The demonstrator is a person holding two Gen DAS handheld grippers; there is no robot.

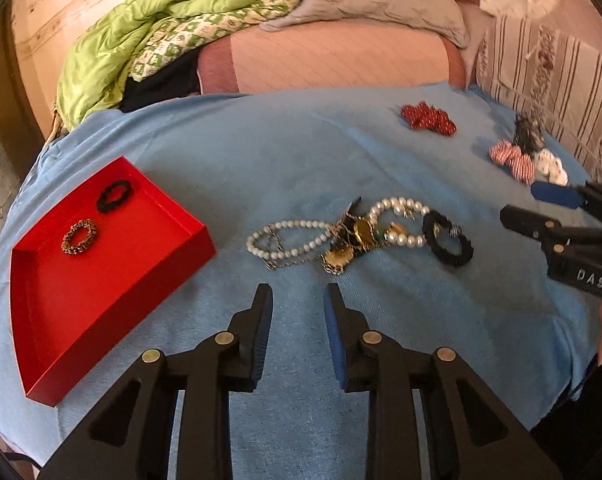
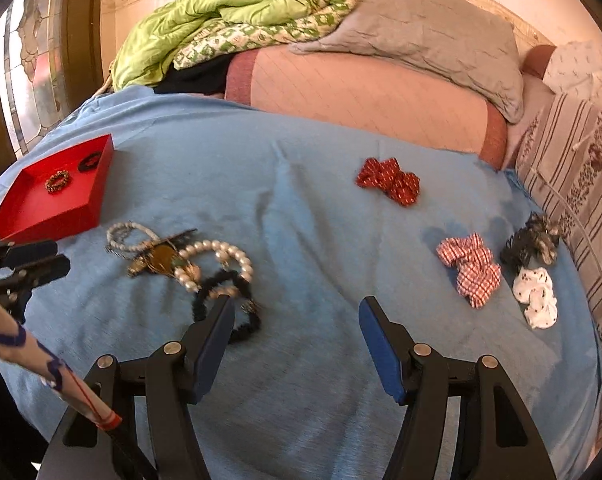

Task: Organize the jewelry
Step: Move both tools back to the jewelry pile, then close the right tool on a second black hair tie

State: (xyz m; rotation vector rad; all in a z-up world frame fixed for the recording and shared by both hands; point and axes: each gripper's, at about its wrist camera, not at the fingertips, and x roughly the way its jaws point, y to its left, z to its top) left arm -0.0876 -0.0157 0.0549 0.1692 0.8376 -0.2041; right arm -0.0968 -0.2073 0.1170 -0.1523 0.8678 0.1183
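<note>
Nearest the viewer, the left gripper (image 1: 299, 300) hangs over the blue bedspread (image 1: 261, 152) with its jaws a little apart and holding nothing. The right gripper (image 2: 297, 312) is spread much wider, also empty, and its left finger tip sits at the near edge of a black hair tie (image 2: 225, 304). Just beyond both lies the tangled heap of jewelry (image 1: 341, 232): a pearl necklace (image 1: 297, 236) knotted with gold pieces, its long axis running left to right. It lies straight ahead of the left gripper and to the far left of the right one. The black hair tie at the heap's right end looks the likeliest next pick for the right gripper. The red tray (image 1: 105, 268), already holding two small rings of beads, sits left of the heap, nearer the left gripper. Farther right lie cloth bows (image 2: 389, 180).
</note>
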